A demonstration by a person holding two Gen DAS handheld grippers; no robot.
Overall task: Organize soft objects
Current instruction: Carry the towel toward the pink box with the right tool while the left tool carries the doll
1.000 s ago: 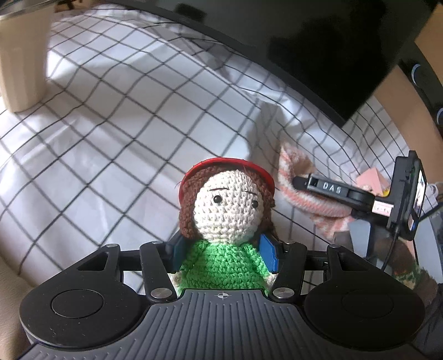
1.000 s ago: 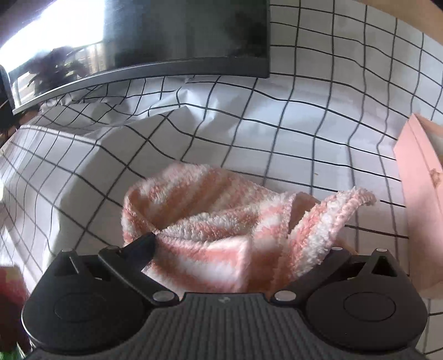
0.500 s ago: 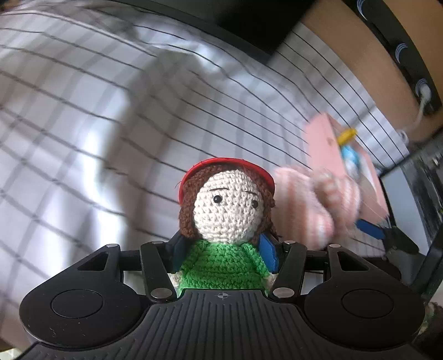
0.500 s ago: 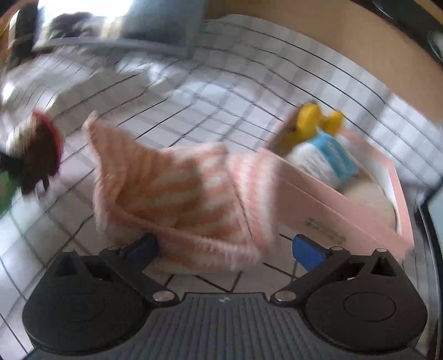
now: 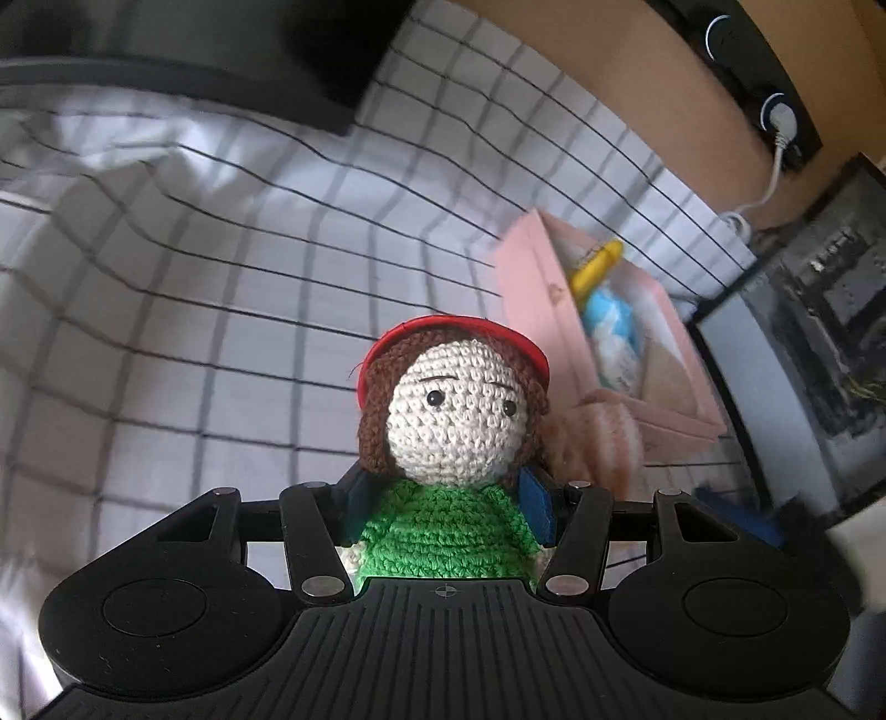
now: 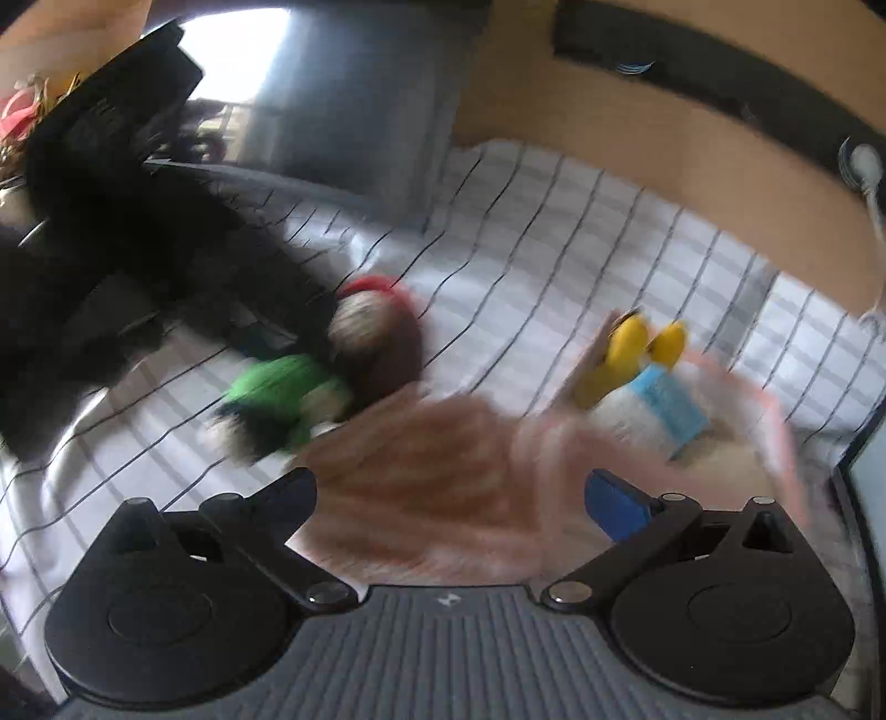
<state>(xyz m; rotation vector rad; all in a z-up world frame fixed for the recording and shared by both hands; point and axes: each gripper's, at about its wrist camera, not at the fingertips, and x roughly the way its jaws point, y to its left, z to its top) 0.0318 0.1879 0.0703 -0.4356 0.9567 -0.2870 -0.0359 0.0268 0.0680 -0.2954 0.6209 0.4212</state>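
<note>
My left gripper is shut on a crochet doll with a red hat, brown hair and green top, held above the checked cloth. The doll also shows, blurred, in the right wrist view. My right gripper holds a pink-and-white striped fluffy cloth between its jaws, close to a pink box. The cloth shows behind the doll in the left wrist view. The box holds a yellow, white and blue plush toy, also seen in the left wrist view.
A white cloth with black grid lines covers the surface. A black monitor stands at the back. A brown wall with a black socket strip lies behind. A dark framed screen stands right of the box.
Both grippers have swung right toward the pink box, carrying the doll and the striped cloth. The box and its plush toy are now closer in both views.
</note>
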